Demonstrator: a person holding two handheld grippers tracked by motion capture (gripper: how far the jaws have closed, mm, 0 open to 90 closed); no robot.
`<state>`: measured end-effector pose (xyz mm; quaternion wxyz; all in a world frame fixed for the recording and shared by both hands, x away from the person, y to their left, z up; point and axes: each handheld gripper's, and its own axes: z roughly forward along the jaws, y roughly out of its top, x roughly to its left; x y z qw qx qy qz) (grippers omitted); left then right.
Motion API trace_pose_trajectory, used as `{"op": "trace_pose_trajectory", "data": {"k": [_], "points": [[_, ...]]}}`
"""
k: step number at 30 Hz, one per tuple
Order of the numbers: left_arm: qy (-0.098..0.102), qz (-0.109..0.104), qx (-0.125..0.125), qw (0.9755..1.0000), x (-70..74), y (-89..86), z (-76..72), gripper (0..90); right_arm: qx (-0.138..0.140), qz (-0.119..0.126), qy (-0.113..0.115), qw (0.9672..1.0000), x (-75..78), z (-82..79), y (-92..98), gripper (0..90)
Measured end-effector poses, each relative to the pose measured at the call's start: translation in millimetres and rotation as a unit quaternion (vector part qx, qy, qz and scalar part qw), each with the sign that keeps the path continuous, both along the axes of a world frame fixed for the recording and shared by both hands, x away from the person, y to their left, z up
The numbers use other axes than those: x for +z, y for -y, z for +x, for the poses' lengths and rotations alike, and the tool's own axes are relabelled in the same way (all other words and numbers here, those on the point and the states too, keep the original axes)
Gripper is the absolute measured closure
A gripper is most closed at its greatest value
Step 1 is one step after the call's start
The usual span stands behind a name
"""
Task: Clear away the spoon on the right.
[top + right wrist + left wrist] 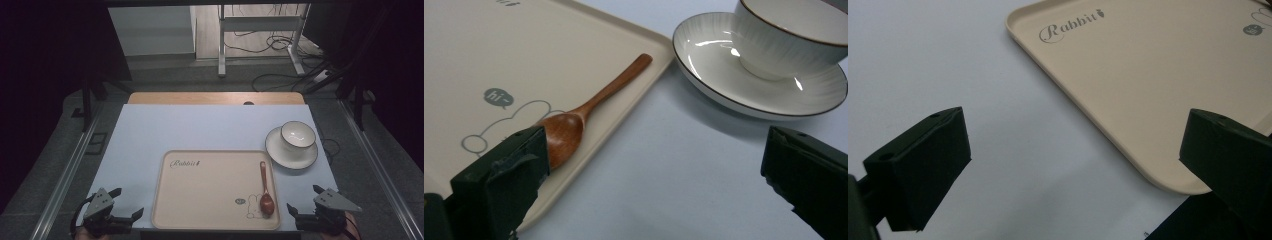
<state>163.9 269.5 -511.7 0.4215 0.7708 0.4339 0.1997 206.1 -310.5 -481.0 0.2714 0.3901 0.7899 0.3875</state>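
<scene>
Left gripper (121,204) gaping wide, holding nothing, beside cream plastic tray (165,200) | right gripper (302,200) gaping wide, empty | brown wooden spoon (265,192) lying along tray's right side | white cup (297,134) sitting on saucer (280,155) beyond

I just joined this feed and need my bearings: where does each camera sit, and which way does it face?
High view: above the near table edge, looking forward and down on tray, spoon, cup on saucer; left gripper and right gripper enter at bottom.
Left gripper view: on the left gripper, facing the tray's corner between open jaws.
Right gripper view: on the right gripper, facing spoon, saucer, cup.
Both gripper views share the tray.
</scene>
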Motion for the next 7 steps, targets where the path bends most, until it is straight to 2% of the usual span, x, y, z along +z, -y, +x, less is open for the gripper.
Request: {"op": "trace_pose_trajectory", "data": {"k": [4,7], "points": [[0.001,-0.001,0.0,1.0,0.3,0.1,0.0,0.0,-0.016,0.001,-0.016,0.9998,-8.6,2.8,6.5,0.0],[0.0,0.001,0.0,1.0,0.3,0.7,0.5,0.0,-0.026,0.01,-0.02,0.9994,-9.0,4.6,10.3,0.0]]}}
